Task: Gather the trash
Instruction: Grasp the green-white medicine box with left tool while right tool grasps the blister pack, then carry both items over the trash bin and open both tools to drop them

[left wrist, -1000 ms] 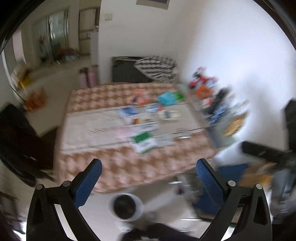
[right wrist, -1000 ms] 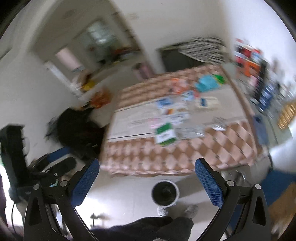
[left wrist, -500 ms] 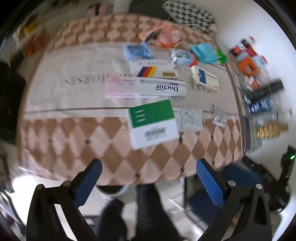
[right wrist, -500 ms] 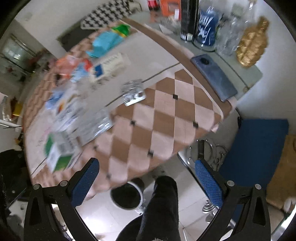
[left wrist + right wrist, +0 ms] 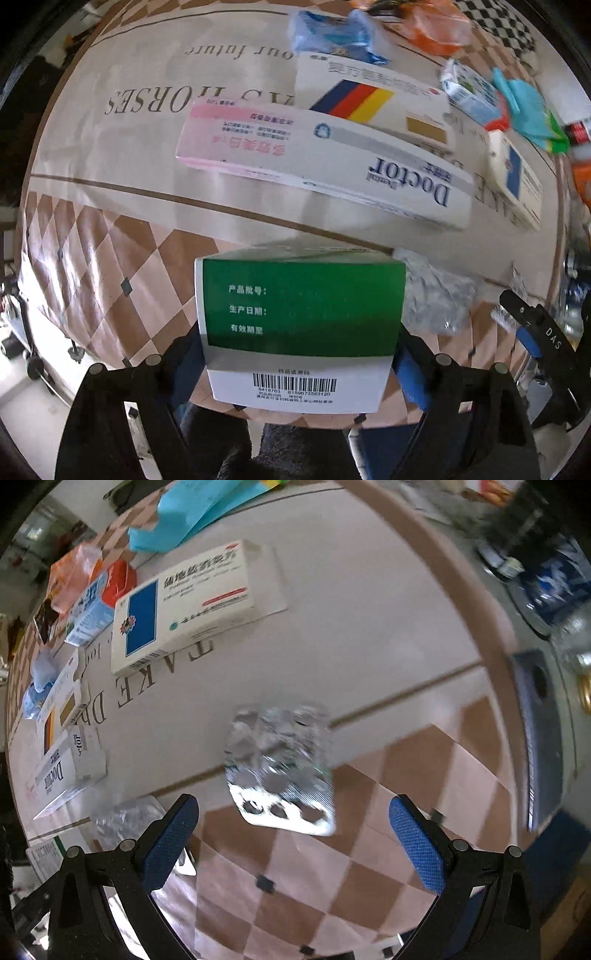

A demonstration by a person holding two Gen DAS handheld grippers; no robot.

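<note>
A green and white medicine box [image 5: 301, 314] with a barcode stands on the checked tablecloth [image 5: 103, 266] near the table's front edge. My left gripper [image 5: 299, 347] points down over it, one blue finger [image 5: 410, 369] on each side; its jaws are closing around the box, and I cannot see the pads pressing on it. A used silver blister pack [image 5: 280, 771] lies just ahead of my right gripper [image 5: 295, 834], which hangs open above the cloth with nothing between its fingers. Crumpled clear plastic [image 5: 436, 299] lies right of the green box.
Further back lie a long white and pink "Doctor" box [image 5: 321, 162], a box with a striped flag [image 5: 373, 99], a blue and white box [image 5: 181, 605], turquoise paper [image 5: 192, 509] and orange wrappers [image 5: 436, 22]. A dark phone [image 5: 543, 738] and bottles stand beyond the table's right edge.
Both grippers have dropped from high above the room to just over the table. The left one now straddles the green box with narrower jaws; the right one has come over the blister pack.
</note>
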